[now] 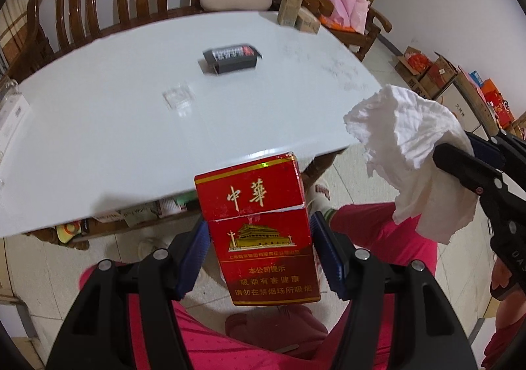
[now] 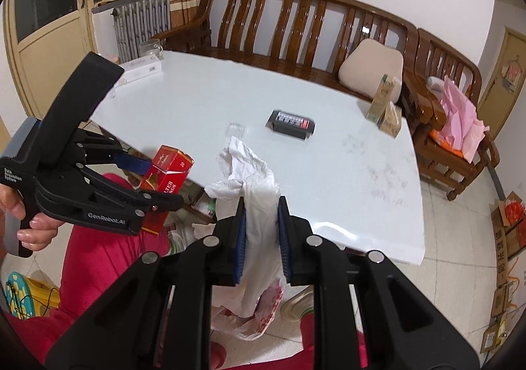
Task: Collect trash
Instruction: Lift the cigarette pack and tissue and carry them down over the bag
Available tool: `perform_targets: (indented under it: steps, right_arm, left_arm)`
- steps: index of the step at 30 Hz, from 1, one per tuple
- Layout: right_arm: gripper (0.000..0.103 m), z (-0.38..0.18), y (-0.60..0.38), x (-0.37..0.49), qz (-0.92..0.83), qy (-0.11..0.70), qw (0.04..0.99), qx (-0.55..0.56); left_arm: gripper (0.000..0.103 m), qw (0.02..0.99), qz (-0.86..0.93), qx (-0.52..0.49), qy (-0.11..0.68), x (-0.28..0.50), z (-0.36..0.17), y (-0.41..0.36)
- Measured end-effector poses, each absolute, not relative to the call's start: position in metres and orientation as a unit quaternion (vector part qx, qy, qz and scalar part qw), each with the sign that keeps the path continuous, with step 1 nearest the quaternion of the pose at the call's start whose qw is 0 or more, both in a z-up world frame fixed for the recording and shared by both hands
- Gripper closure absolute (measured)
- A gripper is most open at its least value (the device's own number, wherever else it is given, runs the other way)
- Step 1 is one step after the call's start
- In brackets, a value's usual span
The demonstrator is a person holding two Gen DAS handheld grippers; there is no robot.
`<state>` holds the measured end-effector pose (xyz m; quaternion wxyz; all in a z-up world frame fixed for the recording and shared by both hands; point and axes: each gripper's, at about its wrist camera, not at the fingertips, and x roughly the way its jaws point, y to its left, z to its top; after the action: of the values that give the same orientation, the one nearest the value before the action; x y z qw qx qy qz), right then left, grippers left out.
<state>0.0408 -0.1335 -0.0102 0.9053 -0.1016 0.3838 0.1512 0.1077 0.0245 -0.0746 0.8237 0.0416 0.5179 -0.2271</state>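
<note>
I hold left gripper [image 1: 258, 251] clamped on red cigarette pack [image 1: 263, 232], off near table edge. Right gripper [image 2: 261, 238] pinches crumpled white tissue [image 2: 253, 192], also off near edge. White table [image 1: 115, 127] carries dark box [image 1: 230, 57] at centre, cartons [image 1: 296, 8] far right. Wooden bench [image 2: 296, 18] behind table, tiled floor [image 2: 460, 255] right.

Both views were bright w/ even indoor light, no hard shadows; the pale worktop [image 1: 115, 127] carried a soft sheen, w/ a brighter glare streak at its near edge in the right wrist view. Heavy fisheye bend curved the bench [image 2: 296, 25] and walls, w/ black vignette at corners. The dark box [image 1: 231, 59] mid-worktop looked motion-smeared in the left view, sharper in the right.
</note>
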Motion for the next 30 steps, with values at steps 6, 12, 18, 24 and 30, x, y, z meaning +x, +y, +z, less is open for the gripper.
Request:
perform_targets:
  steps: [6,12,18,24,30]
  right_arm:
    - [0.085,-0.036,-0.130,0.029,0.147,0.399,0.898,-0.110]
    - [0.085,-0.062,-0.133,0.027,0.148,0.424,0.888,-0.096]
    - [0.085,-0.092,-0.135,0.028,0.143,0.451,0.877,-0.086]
    - [0.085,-0.122,-0.136,0.031,0.138,0.473,0.866,-0.080]
    - [0.085,-0.154,-0.137,0.036,0.135,0.502,0.851,-0.070]
  left_arm:
    - [0.043,0.816,-0.225,0.048,0.531,0.100,-0.100,0.018]
    - [0.043,0.800,-0.225,0.046,0.555,0.100,-0.128,0.013]
    - [0.043,0.783,-0.223,0.046,0.579,0.104,-0.159,0.009]
    - [0.043,0.766,-0.221,0.044,0.602,0.110,-0.187,0.003]
    - [0.043,0.749,-0.219,0.041,0.624,0.117,-0.216,-0.002]
